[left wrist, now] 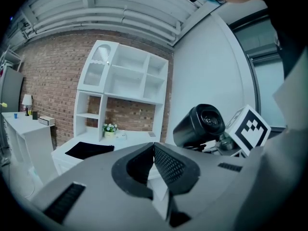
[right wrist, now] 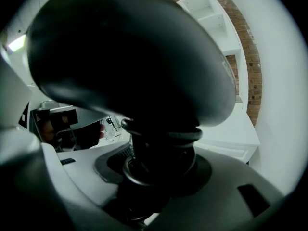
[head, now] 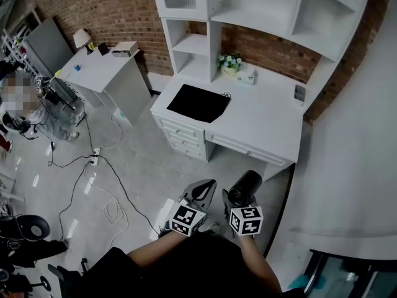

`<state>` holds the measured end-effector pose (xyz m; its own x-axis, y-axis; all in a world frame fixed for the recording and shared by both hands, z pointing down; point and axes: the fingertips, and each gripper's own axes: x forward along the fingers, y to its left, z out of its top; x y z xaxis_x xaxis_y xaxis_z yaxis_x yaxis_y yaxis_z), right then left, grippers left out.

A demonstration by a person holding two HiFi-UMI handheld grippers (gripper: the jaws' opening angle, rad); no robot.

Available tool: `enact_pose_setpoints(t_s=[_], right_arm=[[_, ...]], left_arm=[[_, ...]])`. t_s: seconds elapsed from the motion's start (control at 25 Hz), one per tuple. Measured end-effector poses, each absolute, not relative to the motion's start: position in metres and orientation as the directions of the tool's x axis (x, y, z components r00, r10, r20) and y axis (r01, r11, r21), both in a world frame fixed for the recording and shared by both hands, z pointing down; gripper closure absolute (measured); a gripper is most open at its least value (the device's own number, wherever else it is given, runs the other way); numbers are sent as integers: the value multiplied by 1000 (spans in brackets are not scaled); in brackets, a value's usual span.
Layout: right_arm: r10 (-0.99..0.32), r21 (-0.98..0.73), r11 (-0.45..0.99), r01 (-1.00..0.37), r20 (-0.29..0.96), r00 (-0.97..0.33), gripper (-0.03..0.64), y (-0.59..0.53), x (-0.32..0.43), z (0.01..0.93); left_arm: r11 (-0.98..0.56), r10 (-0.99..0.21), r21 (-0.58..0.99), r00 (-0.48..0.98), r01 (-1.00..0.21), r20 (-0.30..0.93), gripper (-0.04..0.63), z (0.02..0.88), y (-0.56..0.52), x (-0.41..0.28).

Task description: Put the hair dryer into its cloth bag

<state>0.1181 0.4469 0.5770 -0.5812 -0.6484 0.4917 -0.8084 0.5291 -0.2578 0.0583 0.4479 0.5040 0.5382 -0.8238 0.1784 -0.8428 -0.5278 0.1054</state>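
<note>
Desk (head: 267,120), cloth bag (head: 197,102) from overhead; close-up, hair dryer (right wrist: 134,57) in right tongs (right wrist: 159,165)

Desk (head: 260,117) bears black cloth bag (head: 198,102), possibly flowers (head: 229,61).

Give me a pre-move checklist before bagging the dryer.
1. Grip of right hand-held gripper on hair dryer: ok.
2. Free left hand-held gripper: ok, shut on nothing.
3. Located cloth bag: ok, flat on the desk.
4. Bag mouth open: cannot tell.
5. Both grippers at the bag: not ok, well short of the desk.
</note>
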Motion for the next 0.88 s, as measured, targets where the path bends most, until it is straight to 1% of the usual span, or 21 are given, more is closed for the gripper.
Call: enact_pose_setpoints(t_s=[0.36,0.64,0.88], right_arm=[[-657,-249,477,-843,536,-531,391,389,115,588],[-661,-257,486,-835,517,-544,391,322,97,588],[-675,-243,457,-856,531,-512,391,253,72,587]], left_arm=[[-541,-808,122,555,-832,199,577,521,391,50],[-544,-797,160,567,-823,206,577,535,318,32],[-547,-787,166,572,-820,231,578,542,245,7]])
